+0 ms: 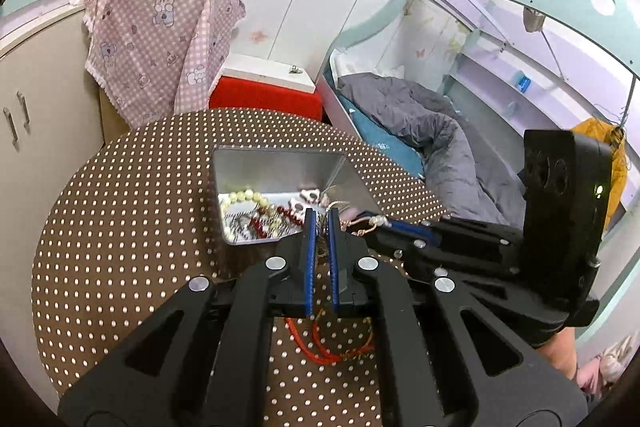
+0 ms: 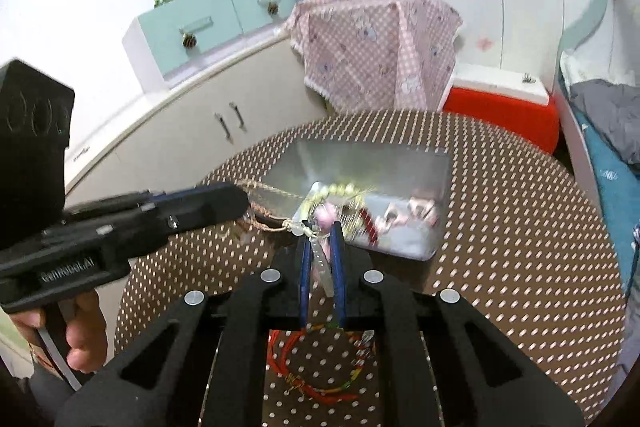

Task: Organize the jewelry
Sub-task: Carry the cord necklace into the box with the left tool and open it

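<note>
Round table (image 2: 520, 247) under a brown cloth with white dots.

Metal tin (image 1: 276, 167), open, on the table; we count in it a pale bead bracelet (image 1: 244, 197), red beads and pink-and-white pieces.

Left gripper (image 1: 322, 217): we see it pinching one end of a braided cord bracelet (image 2: 272, 223) above the table, beside the tin.

Right gripper (image 2: 321, 233): pressed onto the other end, by a pale bead.

Red cord bracelets (image 2: 316, 379) on the cloth, below both grippers.

Writing: blurred lettering on the left gripper's body; we cannot read it.
</note>
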Tool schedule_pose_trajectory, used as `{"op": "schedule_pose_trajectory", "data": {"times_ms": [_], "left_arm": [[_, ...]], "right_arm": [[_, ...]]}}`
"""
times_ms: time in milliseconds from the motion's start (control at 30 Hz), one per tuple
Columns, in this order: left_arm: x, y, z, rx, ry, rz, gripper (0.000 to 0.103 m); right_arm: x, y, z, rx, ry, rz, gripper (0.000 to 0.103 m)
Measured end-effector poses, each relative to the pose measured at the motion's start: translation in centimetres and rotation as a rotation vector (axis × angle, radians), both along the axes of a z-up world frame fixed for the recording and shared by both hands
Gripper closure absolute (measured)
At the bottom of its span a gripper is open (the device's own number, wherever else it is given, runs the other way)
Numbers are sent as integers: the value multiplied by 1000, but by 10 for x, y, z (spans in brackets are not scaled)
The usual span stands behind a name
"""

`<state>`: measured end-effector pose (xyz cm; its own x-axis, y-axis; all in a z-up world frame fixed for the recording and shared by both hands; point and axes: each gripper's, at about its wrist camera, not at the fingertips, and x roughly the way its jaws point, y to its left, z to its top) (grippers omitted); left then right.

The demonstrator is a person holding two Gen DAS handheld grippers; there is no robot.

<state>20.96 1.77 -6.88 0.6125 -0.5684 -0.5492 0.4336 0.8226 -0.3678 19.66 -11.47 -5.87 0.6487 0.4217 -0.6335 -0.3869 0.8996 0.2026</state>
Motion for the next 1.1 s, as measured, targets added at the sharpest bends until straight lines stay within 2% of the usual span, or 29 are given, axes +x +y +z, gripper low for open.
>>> {"op": "schedule_pose_trajectory", "data": {"times_ms": [467, 600, 833, 1033, 1100], "left_arm": [[21, -15, 32, 23, -70, 20, 97], [34, -21, 20, 67, -34, 30, 97], [48, -25, -4, 110, 33, 49, 96], [48, -30, -14, 182, 55, 91, 96], [47, -30, -15, 179, 61, 88, 96]], "right_arm": [[21, -8, 30, 19, -64, -32, 95], [30, -9, 25, 20, -35, -35, 95], [44, -10, -1, 0, 43, -47, 95], [46, -20, -9, 10, 58, -73, 92], [44, -22, -9, 13, 56, -77, 92]]}}
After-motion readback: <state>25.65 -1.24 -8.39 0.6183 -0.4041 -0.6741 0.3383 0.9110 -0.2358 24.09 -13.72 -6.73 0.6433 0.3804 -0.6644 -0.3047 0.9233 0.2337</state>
